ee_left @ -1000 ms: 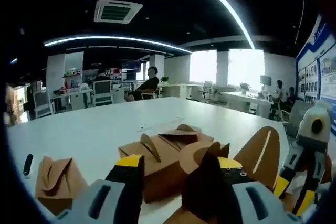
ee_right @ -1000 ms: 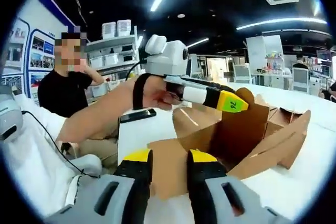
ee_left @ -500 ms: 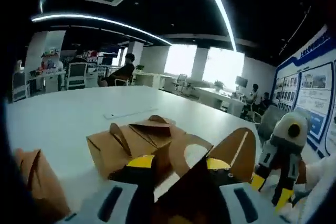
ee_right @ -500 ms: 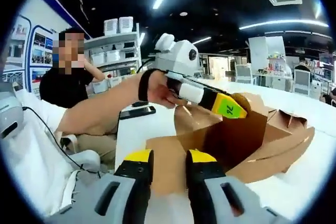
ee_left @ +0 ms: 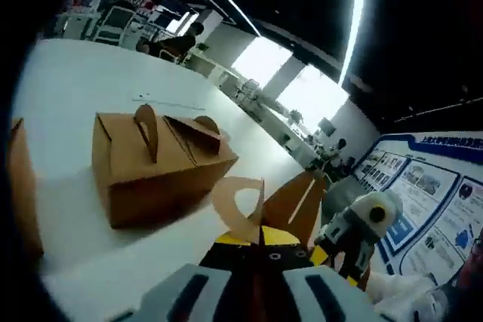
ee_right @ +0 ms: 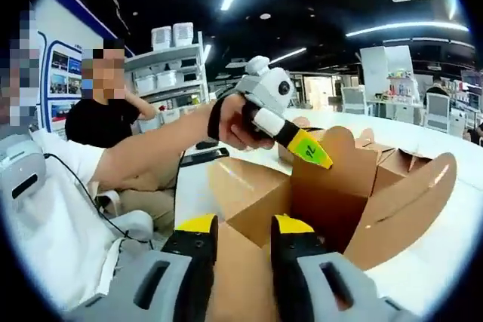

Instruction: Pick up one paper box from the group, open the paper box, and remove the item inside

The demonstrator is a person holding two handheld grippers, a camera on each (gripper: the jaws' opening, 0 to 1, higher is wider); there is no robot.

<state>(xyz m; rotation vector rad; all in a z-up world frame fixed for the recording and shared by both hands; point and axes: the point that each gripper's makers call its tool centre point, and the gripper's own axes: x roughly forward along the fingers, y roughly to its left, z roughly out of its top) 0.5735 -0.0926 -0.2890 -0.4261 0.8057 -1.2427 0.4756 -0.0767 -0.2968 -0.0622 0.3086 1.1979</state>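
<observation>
Holding one box (ee_right: pixel 332 186) up off the tabletop (ee_left: pixel 75 88), between both claws, flaps spread open.
Left claw (ee_left: pixel 260 240) pinching together on a top flap (ee_left: pixel 238 205), tips nearly touching with card between; same claw (ee_right: pixel 309 152) reaching in from the left in the right gripper view, tip on the flap edge.
Right claw (ee_right: pixel 236 225) gripping a side panel (ee_right: pixel 238 277), card sitting between the yellow tips, a narrow gap left.
Spare boxes (ee_left: pixel 155 160) sitting closed on the tabletop, well apart from the held one.
Progress, judging from this: pick-up done, opening mostly done. Item not visible, interior hidden by flaps, so removal not yet done.
Next probably calling for freeing one claw to reach inside while the other is holding the box steady.
Person (ee_right: pixel 113 122) sitting behind, not involved.
</observation>
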